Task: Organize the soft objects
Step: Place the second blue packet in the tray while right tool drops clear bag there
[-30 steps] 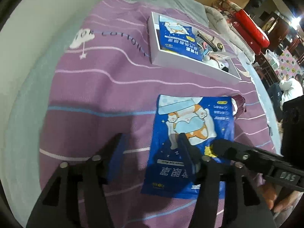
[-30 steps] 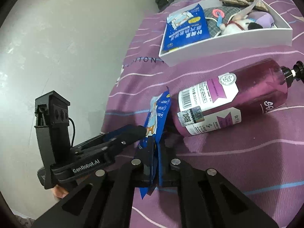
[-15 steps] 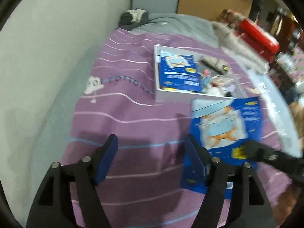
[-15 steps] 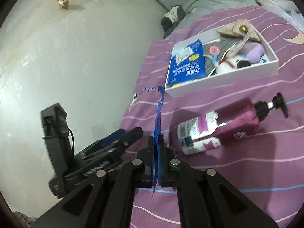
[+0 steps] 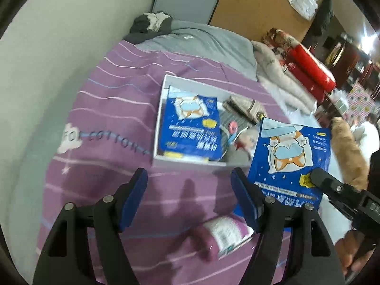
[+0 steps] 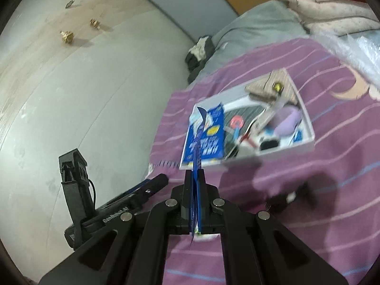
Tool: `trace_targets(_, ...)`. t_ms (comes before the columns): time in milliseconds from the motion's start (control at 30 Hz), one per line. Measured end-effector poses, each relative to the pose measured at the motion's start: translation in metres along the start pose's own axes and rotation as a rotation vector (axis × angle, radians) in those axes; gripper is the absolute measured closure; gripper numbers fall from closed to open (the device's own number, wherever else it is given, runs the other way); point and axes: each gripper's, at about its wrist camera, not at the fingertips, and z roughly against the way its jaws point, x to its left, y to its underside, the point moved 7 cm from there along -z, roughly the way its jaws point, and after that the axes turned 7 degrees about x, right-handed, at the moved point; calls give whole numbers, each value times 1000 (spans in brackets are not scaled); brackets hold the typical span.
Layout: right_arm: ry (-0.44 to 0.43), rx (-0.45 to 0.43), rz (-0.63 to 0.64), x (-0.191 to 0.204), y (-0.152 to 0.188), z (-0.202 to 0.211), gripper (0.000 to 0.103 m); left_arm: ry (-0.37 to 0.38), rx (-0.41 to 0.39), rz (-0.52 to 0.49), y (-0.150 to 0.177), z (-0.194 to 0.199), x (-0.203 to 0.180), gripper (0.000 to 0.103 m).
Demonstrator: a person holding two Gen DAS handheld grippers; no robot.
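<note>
My right gripper [image 6: 195, 175] is shut on a blue cartoon-dog packet [image 5: 292, 159], held upright in the air above the bed, edge-on in the right wrist view [image 6: 197, 147]. A white box [image 5: 158, 128] lies on the purple striped bedspread [image 5: 106, 109] and holds a matching blue packet [image 5: 190, 128], a beige pouch [image 5: 244, 106] and small soft items. My left gripper [image 5: 190, 190] is open and empty, hovering just short of the box's near wall. A purple pump bottle [image 5: 213, 235] lies on the bed below it.
A white wall [image 5: 59, 47] runs along the bed's left side. A grey blanket [image 5: 209, 40] and dark cloth [image 5: 149, 23] lie at the head. Red and white bedding [image 5: 306, 71] is piled at the right. An orange furry shape [image 5: 349, 152] sits right of the held packet.
My right gripper has lifted the blue packet off the bed and carried it toward the box. My left gripper has risen and moved forward, still open.
</note>
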Motion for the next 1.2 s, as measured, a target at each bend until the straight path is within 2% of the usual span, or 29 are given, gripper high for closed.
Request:
trace_targets(100, 19, -27, -17, -13, -26, -3, 102, 27, 28, -3, -14, -11, -2, 30)
trace_targets(267, 25, -29, -72, -37, -65, -24, 102, 30, 19, -20, -32, -25, -5, 30)
trace_targets(333, 54, -12, -55, -42, -76, -38, 102, 22, 16, -39, -39, -31, -7, 30)
trace_targets(467, 149, 69, 58, -44, -97, -69, 102, 19, 15, -98, -46, -38, -14, 30)
trace_targets(600, 103, 129, 68, -51, -114, -86, 102, -15, -39, -116, -55, -40, -16, 30)
trace_targets(700, 72, 174, 31, -62, -128, -96, 102, -24, -54, -125, -58, -45, -19, 30)
trace_targets(800, 109, 202, -6, -78, -133, -106, 102, -33, -60, -151, -59, -49, -24, 30)
trace_targets(967, 274, 231, 67, -95, -119, -125, 101, -46, -35, -161, -54, -56, -31, 30)
trace_targets(1100, 335, 186, 127, -95, -114, -123, 93, -48, -8, -162, -51, -61, -32, 30)
trace_targets(1167, 371, 165, 157, -93, -114, -118, 85, -36, -7, -165, -49, -61, -33, 30)
trace_targets(1200, 383, 162, 165, -93, -114, -117, 77, -38, -8, -169, -48, -61, -33, 30)
